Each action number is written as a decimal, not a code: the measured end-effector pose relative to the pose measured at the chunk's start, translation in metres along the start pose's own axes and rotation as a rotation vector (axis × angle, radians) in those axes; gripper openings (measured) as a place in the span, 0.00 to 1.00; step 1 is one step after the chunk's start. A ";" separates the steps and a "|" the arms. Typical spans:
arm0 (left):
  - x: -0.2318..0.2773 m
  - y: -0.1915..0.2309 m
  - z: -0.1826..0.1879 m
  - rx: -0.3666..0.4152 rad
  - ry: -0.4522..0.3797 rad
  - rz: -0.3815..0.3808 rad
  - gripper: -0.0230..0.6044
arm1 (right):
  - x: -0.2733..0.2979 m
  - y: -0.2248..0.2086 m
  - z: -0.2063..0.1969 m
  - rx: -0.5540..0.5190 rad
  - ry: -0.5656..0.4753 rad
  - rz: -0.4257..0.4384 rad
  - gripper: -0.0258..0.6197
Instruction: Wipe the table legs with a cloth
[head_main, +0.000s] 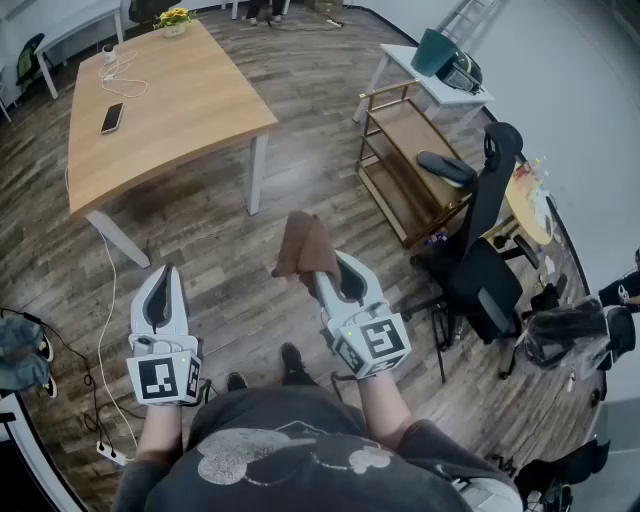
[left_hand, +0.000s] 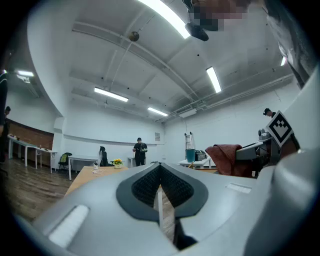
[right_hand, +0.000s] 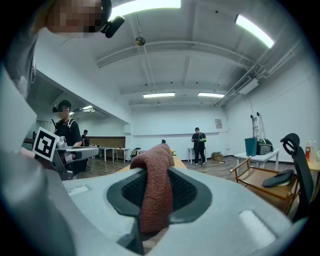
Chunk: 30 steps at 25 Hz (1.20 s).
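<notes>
A wooden table (head_main: 160, 100) on white legs stands ahead of me on the left, with its near right leg (head_main: 257, 172) and near left leg (head_main: 118, 238) in sight. My right gripper (head_main: 322, 262) is shut on a brown cloth (head_main: 303, 245), held in the air well short of the near right leg. In the right gripper view the cloth (right_hand: 156, 192) drapes over the closed jaws of that gripper (right_hand: 159, 175). My left gripper (head_main: 168, 272) hangs beside it, shut and holding nothing. The left gripper (left_hand: 160, 170) looks level across the room, and the cloth (left_hand: 227, 157) shows at its right.
A phone (head_main: 111, 117), a cable and a flower pot (head_main: 174, 20) lie on the tabletop. To the right stand a wooden shelf trolley (head_main: 410, 165), a black office chair (head_main: 485, 250) and a small white table (head_main: 435, 80). A power strip (head_main: 105, 452) and cord run along the floor at left. People stand at the far wall.
</notes>
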<state>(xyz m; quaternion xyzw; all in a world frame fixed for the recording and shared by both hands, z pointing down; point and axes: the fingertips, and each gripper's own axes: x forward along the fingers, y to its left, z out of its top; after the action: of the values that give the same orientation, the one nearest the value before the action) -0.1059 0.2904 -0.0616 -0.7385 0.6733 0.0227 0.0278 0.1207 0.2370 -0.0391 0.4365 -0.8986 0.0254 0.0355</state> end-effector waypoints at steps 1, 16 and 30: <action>0.001 0.000 -0.001 0.000 0.001 0.001 0.07 | 0.001 -0.001 0.000 -0.001 0.001 0.002 0.17; 0.022 -0.013 -0.014 -0.005 0.034 0.041 0.07 | 0.014 -0.024 -0.010 -0.006 0.032 0.043 0.17; 0.067 -0.059 -0.019 0.065 0.030 0.180 0.07 | 0.028 -0.105 -0.021 -0.029 0.021 0.148 0.17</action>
<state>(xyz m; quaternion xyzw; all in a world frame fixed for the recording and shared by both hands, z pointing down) -0.0407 0.2275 -0.0470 -0.6739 0.7377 -0.0077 0.0396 0.1870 0.1521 -0.0142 0.3682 -0.9282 0.0196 0.0494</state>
